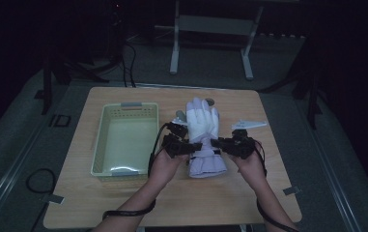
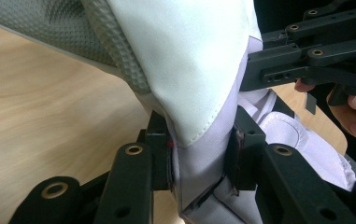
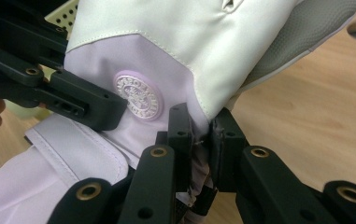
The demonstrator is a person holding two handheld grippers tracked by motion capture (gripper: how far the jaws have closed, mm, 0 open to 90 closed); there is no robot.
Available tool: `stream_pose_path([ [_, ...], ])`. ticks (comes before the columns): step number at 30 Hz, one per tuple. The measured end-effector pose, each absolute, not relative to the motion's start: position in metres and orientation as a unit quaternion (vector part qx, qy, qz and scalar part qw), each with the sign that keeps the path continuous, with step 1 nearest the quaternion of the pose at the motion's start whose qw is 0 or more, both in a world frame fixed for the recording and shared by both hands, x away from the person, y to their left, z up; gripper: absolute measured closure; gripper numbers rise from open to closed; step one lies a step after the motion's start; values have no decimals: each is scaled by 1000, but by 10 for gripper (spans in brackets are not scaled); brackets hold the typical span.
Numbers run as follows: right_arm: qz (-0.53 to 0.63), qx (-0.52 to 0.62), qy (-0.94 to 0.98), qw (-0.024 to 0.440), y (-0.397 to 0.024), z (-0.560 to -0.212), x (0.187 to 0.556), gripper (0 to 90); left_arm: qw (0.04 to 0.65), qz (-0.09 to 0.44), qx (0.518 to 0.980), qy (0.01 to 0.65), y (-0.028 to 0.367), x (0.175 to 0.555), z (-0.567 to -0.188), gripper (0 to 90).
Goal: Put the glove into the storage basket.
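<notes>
A white and pale lilac ski glove (image 1: 202,130) hangs above the middle of the wooden table, fingers pointing away from me, cuff toward me. My left gripper (image 1: 191,146) is shut on the left side of the glove's wrist. My right gripper (image 1: 219,143) is shut on the right side of the same wrist. In the left gripper view the lilac fabric (image 2: 199,158) is bunched between the two pads. The right gripper view has a fold of the glove (image 3: 185,46) pinched near a round lilac badge (image 3: 137,95). The glove's grey palm side faces down.
A pale yellow plastic basket (image 1: 100,145) stands to the left of the glove. A small white flat piece (image 1: 249,124) lies on the table to the right. The wooden table (image 1: 123,203) has dark floor all around it.
</notes>
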State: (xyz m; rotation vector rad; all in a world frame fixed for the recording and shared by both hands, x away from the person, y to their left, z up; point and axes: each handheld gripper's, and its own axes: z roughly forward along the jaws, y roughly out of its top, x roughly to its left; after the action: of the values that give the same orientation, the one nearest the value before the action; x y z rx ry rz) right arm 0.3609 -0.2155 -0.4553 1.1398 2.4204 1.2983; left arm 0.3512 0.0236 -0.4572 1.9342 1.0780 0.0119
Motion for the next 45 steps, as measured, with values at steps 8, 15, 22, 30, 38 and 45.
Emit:
stream_pose_path([
  [8,439,362,817,90,-179,-435,367,805,453,12,777,437,62,353,-439,671],
  [15,438,344,826,88,-142,-426,373,806,449,21,774,446,98,352,-431,670],
  [22,441,328,831,79,-106,-419,377,806,444,30,773,452,133,349,-423,670],
  [30,441,315,838,68,-63,-420,383,805,441,34,762,473,175,346,-424,670],
  [38,440,303,844,53,-26,-424,389,806,429,38,764,480,209,345,-427,669],
  [45,433,301,848,46,-3,-436,394,806,427,33,766,480,231,351,-440,668],
])
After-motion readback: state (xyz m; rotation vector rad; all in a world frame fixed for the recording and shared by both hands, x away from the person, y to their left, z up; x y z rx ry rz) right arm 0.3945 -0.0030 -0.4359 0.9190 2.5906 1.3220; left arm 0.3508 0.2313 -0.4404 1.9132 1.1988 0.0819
